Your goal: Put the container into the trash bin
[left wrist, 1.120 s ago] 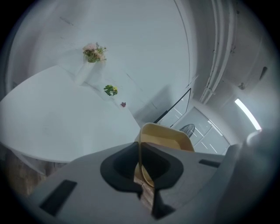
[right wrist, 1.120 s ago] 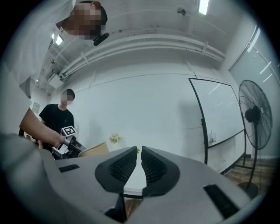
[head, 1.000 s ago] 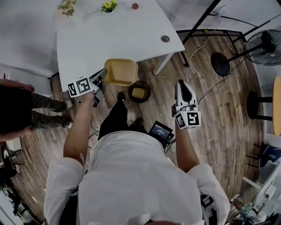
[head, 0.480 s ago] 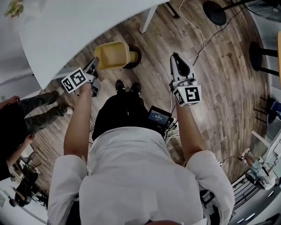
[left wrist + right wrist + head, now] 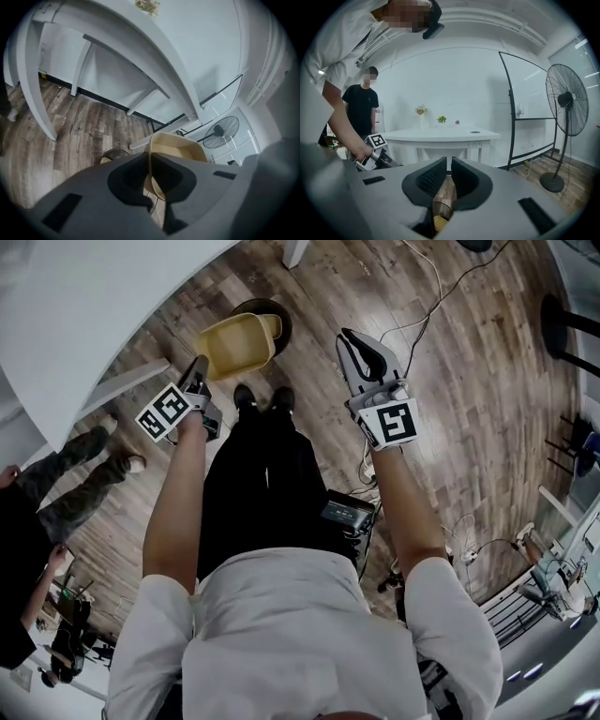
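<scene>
A yellow tub-shaped container [image 5: 234, 343] hangs above the wooden floor, tilted, with my left gripper [image 5: 201, 369] shut on its near rim. In the left gripper view the rim [image 5: 150, 161] is pinched between the jaws, and the container [image 5: 180, 149] stretches away beyond them. The dark round trash bin [image 5: 266, 313] stands on the floor just behind the container, which hides part of it. The trash bin [image 5: 112, 155] shows to the lower left of the container, with something yellow inside. My right gripper [image 5: 351, 341] hovers to the right, shut and empty [image 5: 449, 180].
A white table [image 5: 84, 296] fills the upper left, and its legs [image 5: 40, 93] stand close by. A person in black [image 5: 56, 474] stands at the left. Cables [image 5: 422, 296] trail over the floor. A standing fan [image 5: 567, 101] is at the right.
Both grippers have sunk towards the floor. The container went down with the left one, away from the table edge, and now sits close in front of the trash bin.
</scene>
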Action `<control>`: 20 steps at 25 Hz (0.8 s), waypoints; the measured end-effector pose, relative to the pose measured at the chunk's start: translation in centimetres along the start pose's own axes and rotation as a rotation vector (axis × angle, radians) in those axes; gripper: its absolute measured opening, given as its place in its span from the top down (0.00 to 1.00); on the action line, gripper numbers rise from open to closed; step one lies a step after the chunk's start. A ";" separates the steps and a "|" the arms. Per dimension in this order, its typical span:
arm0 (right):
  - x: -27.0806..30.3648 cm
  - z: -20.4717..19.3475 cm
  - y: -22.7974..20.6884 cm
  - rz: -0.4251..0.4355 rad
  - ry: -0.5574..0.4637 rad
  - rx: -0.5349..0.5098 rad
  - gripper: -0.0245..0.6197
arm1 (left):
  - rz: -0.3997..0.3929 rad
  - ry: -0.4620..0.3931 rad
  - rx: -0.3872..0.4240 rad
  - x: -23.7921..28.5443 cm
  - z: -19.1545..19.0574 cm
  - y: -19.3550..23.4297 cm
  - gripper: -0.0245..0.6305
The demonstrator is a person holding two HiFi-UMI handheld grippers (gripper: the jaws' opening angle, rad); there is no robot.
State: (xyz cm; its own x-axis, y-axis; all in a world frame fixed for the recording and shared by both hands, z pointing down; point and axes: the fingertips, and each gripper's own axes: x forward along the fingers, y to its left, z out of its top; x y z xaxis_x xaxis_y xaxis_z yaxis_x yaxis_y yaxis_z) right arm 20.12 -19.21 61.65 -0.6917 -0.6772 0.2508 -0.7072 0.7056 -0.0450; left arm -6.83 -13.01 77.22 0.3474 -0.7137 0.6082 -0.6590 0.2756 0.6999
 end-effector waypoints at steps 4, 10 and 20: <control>2.0 -4.3 0.1 0.013 0.057 0.003 0.88 | 0.043 -0.003 -0.060 3.0 -2.2 3.7 0.93; 4.1 -9.9 0.7 0.028 0.091 0.033 0.88 | 0.116 -0.064 -0.252 6.7 -5.8 9.8 0.93; 7.5 -15.0 1.1 0.038 0.104 0.063 0.88 | 0.271 -0.134 -0.387 12.0 -10.9 17.0 0.93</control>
State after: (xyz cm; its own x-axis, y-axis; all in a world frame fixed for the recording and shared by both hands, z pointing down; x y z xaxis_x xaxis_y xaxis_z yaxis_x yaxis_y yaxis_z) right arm 16.33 -20.37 77.97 -0.7014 -0.6231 0.3462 -0.6910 0.7135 -0.1158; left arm -6.62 -9.89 100.55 0.0916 -0.6529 0.7519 -0.4086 0.6639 0.6263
